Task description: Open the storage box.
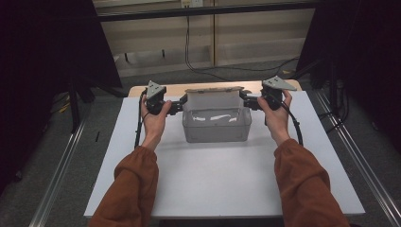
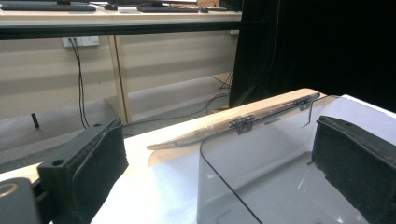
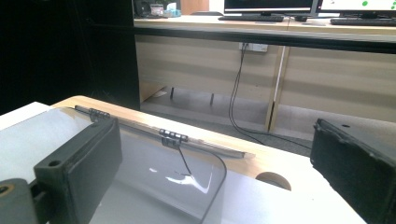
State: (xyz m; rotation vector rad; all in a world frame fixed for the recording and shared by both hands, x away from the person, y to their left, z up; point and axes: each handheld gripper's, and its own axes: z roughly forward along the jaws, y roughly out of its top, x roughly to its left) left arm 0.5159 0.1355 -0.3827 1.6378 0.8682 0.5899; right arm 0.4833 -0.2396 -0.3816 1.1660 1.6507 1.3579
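Clear box (image 1: 216, 125), lid hinged back, at the table's (image 1: 213, 184) far middle. Left gripper (image 1: 176, 107) and right gripper (image 1: 247, 101), jaws spread, straddle its end walls, seemingly poised to grasp it.

Clear grey box (image 1: 216, 125), white table (image 1: 222, 175), rust-orange sleeves (image 1: 302, 182)

Box (image 1: 216, 124) between two hand-held grippers
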